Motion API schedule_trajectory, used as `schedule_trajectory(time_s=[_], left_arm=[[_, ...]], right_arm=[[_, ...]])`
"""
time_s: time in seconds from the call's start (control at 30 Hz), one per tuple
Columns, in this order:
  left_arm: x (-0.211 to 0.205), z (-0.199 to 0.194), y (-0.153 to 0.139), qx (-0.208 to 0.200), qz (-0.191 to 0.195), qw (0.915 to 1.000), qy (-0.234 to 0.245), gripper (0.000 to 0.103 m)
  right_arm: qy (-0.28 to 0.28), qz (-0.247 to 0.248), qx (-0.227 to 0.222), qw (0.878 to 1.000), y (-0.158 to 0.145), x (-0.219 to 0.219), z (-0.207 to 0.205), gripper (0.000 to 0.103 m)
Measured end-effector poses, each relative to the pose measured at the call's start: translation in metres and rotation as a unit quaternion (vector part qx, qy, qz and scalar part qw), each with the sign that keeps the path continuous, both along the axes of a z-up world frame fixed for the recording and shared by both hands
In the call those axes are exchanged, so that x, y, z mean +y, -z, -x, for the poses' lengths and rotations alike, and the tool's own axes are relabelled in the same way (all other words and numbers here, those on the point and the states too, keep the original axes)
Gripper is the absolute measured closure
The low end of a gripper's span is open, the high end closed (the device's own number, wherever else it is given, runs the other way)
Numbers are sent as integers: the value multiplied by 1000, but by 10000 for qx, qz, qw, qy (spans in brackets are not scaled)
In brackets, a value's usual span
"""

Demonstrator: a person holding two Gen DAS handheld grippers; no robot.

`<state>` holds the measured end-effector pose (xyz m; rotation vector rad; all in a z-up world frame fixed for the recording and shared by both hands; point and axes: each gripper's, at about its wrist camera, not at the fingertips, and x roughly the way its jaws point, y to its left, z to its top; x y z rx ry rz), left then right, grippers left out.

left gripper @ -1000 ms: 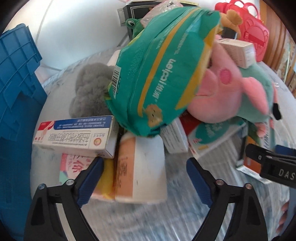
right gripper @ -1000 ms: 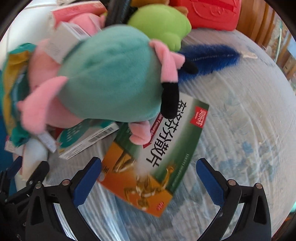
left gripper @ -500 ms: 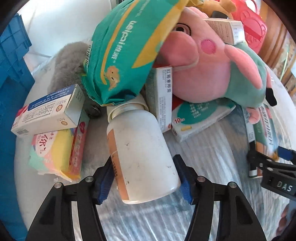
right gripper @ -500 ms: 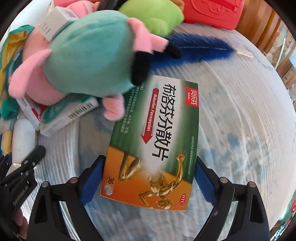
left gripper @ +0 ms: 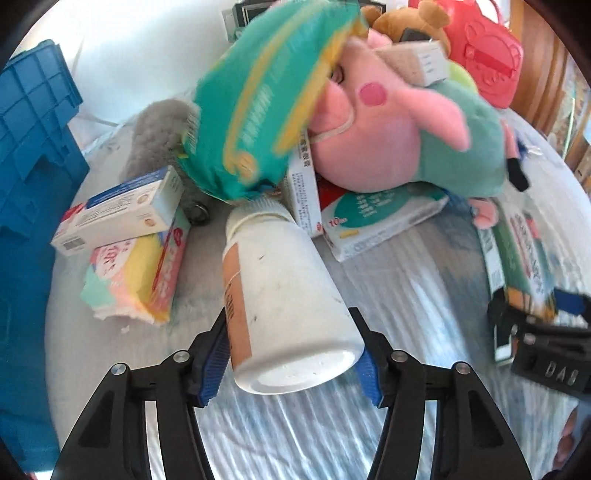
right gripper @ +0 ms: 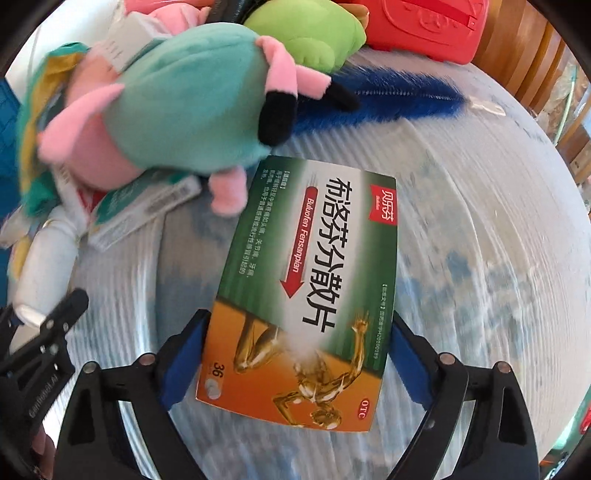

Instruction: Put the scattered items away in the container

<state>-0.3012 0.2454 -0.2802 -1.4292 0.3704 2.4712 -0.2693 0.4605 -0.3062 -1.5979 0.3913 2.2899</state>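
My left gripper [left gripper: 291,354] is shut on a white plastic bottle [left gripper: 280,295] with an orange label, base toward the camera, its cap under a green diaper pack [left gripper: 266,110]. My right gripper [right gripper: 295,354] is shut on a green and orange medicine box [right gripper: 310,280], both pads against its long sides. The blue crate [left gripper: 33,155] stands at the far left of the left wrist view. The bottle also shows in the right wrist view [right gripper: 44,266], and the box in the left wrist view [left gripper: 524,251].
A pink and teal plush pig [left gripper: 406,140] lies on several boxes in the pile. A toothpaste box [left gripper: 122,210] rests on a colourful packet [left gripper: 136,273]. A grey plush [left gripper: 159,129], red bag [left gripper: 484,48], green plush [right gripper: 314,33] and blue furry pouch [right gripper: 388,99] lie behind.
Both grippers moved forward and closed: the left onto the white bottle, the right onto the medicine box. The bottle now looks drawn back a little from under the diaper pack.
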Motion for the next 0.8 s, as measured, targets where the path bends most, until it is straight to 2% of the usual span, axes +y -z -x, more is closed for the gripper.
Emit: schedule_trajectory(time_s=[0.13, 0.33, 0.4, 0.47, 0.5, 0.53, 0.57, 0.67, 0.73, 0.77, 0.8], left_arm=[[-5, -28, -21, 158, -97, 9998, 55, 52], [-6, -63, -52, 275, -156, 9995, 18, 53], [-20, -41, -55, 375, -198, 9991, 6, 53], [-22, -45, -65, 476, -225, 9986, -10, 53], [-23, -47, -70, 515, -236, 9984, -30, 53], [-24, -48, -74, 549, -255, 9981, -55, 53], [-26, -49, -77, 572, -278, 9980, -70, 53], [-27, -53, -77, 579, -262, 9979, -95, 53], [-27, -54, -71, 511, -224, 9984, -119, 53], [-27, -54, -65, 432, -207, 9988, -118, 53], [-26, -54, -59, 361, -193, 9991, -113, 53]], right_arm=[[-81, 48, 99, 9999, -18, -8, -25, 12], [-273, 24, 275, 9992, -49, -17, -48, 13], [-369, -7, 349, 9987, -59, -20, -49, 13], [-460, -66, 438, 9980, -70, -21, -51, 16], [-477, -103, 466, 9977, -75, -24, -51, 54], [-480, -109, 510, 9975, -77, -27, -50, 72], [-475, -15, 579, 9972, -75, -28, -48, 79], [-467, -60, 521, 9975, -76, -19, -45, 79], [-387, -33, 497, 9980, -72, -16, -50, 68], [-399, -5, 486, 9980, -69, -15, -52, 45], [-433, 9, 451, 9980, -66, -16, -54, 16]])
